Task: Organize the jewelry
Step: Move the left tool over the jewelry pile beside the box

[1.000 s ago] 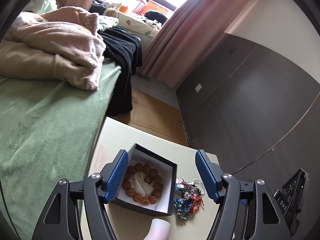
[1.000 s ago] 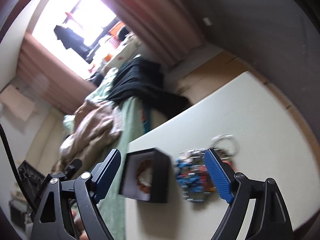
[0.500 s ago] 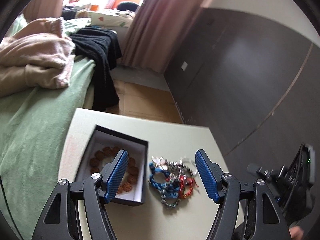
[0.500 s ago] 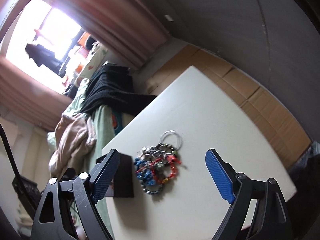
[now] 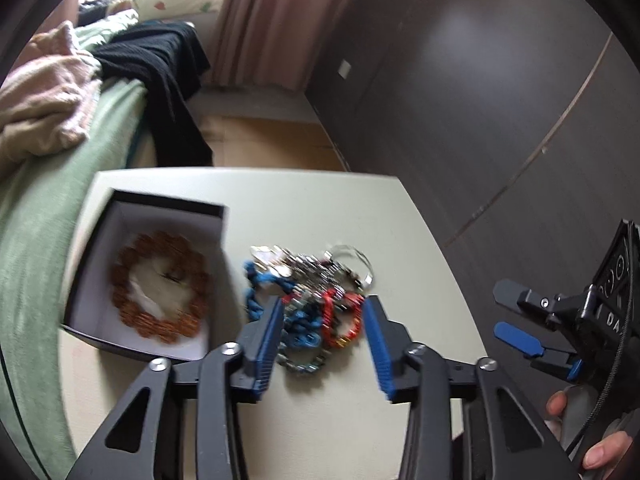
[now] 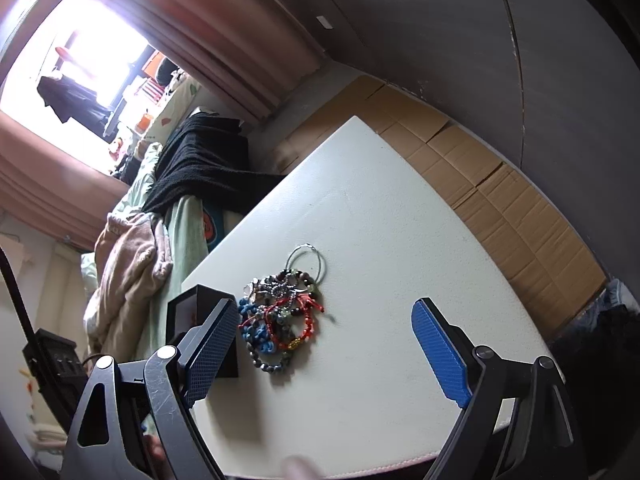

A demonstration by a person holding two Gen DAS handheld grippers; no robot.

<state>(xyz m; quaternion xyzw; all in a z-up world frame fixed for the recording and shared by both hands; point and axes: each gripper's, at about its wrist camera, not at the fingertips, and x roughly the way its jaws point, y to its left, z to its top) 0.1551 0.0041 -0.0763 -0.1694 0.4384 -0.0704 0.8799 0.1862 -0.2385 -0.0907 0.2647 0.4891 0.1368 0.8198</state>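
A tangled pile of bracelets (image 5: 308, 296), blue, red and metal, lies on the white table (image 5: 328, 208); it also shows in the right wrist view (image 6: 280, 312). A black box (image 5: 96, 248) with a white lining stands left of the pile and holds a brown bead bracelet (image 5: 160, 284). My left gripper (image 5: 322, 340) is open, its blue pads on either side of the pile's near end, just above it. My right gripper (image 6: 320, 344) is open and empty, above the table on the near side of the pile; it shows at the right edge of the left wrist view (image 5: 520, 320).
A bed with a green sheet (image 5: 32, 208), a pink blanket (image 5: 40, 96) and black clothing (image 5: 160, 64) runs along the table's left side. Cardboard (image 6: 500, 184) covers the floor beyond the table. A dark wall (image 5: 480, 80) stands to the right.
My left gripper has swung right from over the box to the bracelet pile and narrowed its opening. My right gripper has drawn back and to the right, off the pile.
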